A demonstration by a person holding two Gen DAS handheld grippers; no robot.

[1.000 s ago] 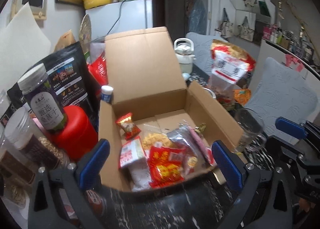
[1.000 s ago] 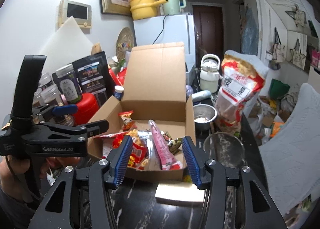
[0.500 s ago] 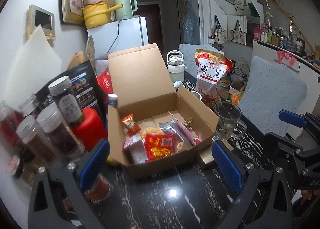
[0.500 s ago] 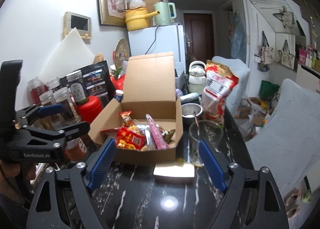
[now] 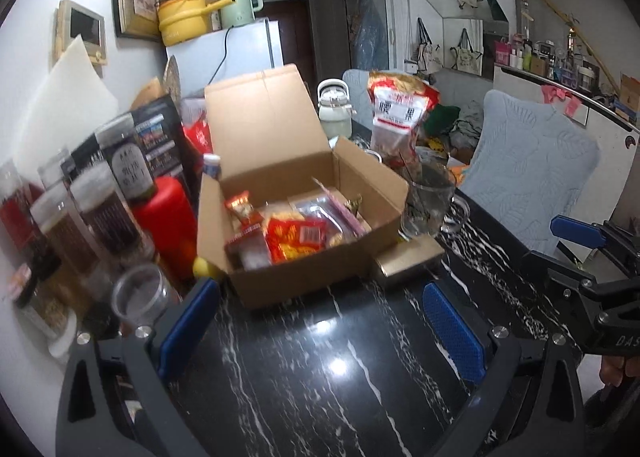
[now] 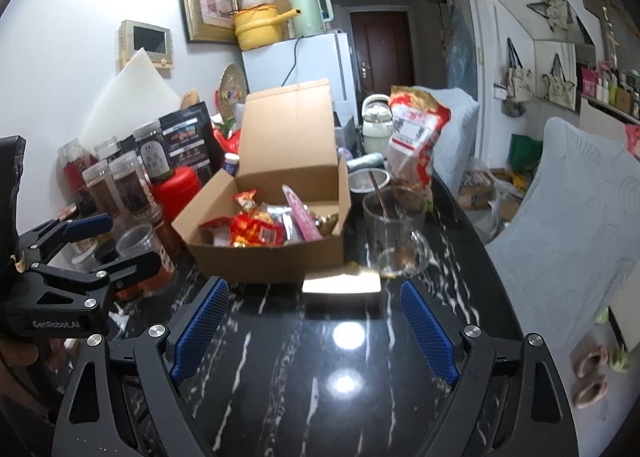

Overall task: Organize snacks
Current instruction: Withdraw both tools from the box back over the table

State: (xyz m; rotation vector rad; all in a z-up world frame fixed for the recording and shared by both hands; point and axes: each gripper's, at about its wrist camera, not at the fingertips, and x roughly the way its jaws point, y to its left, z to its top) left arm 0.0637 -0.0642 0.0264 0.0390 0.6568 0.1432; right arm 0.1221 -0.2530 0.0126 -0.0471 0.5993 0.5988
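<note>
Snacks (image 5: 296,235) in 1 box (image 5: 304,277); 2 grippers empty.

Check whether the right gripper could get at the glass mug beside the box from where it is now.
Probably yes. The right gripper is open and empty, and only bare black tabletop lies between it and the glass mug. The cardboard box sits to the mug's left, the gold tin partly ahead.

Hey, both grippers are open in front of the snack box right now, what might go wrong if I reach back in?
The glass mug, with a spoon in it, stands right beside the cardboard box; the right gripper might clip it going in. The open-topped jars crowd the box's other side, close to the left gripper, so a wide swing may topple one. The gold tin sits against the box front and could get shoved.
</note>
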